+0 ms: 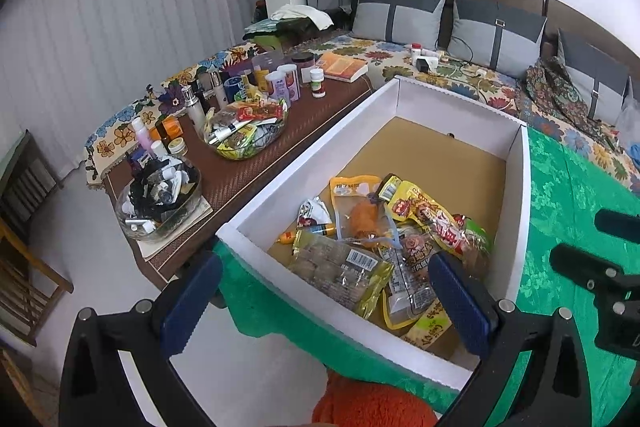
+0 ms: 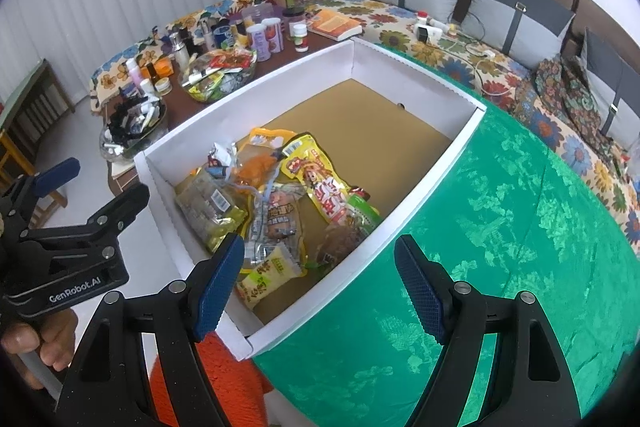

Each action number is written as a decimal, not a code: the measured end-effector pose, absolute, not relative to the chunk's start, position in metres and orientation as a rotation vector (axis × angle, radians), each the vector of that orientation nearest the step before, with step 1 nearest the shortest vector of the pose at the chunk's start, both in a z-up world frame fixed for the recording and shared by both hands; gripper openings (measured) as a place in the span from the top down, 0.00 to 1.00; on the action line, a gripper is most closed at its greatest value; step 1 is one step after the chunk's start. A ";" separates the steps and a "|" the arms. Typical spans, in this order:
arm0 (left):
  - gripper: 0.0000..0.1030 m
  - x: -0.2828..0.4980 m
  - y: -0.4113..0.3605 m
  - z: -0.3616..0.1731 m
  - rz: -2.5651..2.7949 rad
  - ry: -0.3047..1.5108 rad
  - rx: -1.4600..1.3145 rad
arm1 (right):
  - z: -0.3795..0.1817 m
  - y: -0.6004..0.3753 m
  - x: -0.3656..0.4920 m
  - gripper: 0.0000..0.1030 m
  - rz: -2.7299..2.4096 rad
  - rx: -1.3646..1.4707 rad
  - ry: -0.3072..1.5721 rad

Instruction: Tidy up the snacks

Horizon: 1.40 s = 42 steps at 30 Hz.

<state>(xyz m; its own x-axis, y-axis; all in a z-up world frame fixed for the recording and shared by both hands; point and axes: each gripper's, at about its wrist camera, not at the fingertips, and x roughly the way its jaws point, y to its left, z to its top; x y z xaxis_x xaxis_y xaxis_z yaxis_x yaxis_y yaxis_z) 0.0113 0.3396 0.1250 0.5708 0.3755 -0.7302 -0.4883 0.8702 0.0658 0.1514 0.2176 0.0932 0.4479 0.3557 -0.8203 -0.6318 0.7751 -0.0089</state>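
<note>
A white box [image 1: 312, 155] [image 2: 248, 99] with a brown floor stands on a green cloth [image 1: 568, 195] [image 2: 500, 227]. Several snack packets lie in its near end: a yellow-and-red packet [image 1: 432, 219] [image 2: 320, 183], an orange one [image 1: 360, 215] [image 2: 256, 163] and a barcoded pack [image 1: 340, 267] [image 2: 208, 207]. More snacks fill a glass bowl [image 1: 246, 131] [image 2: 218, 75] on the brown table. My left gripper [image 1: 326, 303] [image 2: 96, 187] hovers open over the box's near wall, holding nothing. My right gripper [image 2: 320, 287] [image 1: 596, 241] is open and empty over the box's near right corner.
A second glass bowl [image 1: 160, 199] holds toiletries. Bottles and jars [image 1: 276, 79] and a book [image 1: 344, 67] crowd the brown table [image 1: 240, 183]. A sofa with grey cushions [image 1: 400, 15] runs behind. An orange fluffy thing [image 1: 372, 403] lies below the box. A hand [image 2: 36, 343] holds the left gripper.
</note>
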 end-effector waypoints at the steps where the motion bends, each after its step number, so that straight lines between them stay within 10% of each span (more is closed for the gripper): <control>1: 0.01 0.012 0.340 0.125 0.509 0.832 -0.150 | 0.094 0.218 0.151 0.22 0.624 -0.335 0.914; 42: 0.00 0.005 0.353 0.125 0.531 0.823 -0.193 | 0.096 0.230 0.144 0.22 0.646 -0.348 0.921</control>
<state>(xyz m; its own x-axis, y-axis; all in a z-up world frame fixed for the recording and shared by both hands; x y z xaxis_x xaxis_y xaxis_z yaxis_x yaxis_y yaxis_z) 0.0047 0.3533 0.1252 0.5593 0.3740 -0.7398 -0.5201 0.8533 0.0381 0.1442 0.2301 0.0956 0.4369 0.3641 -0.8225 -0.6497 0.7602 -0.0085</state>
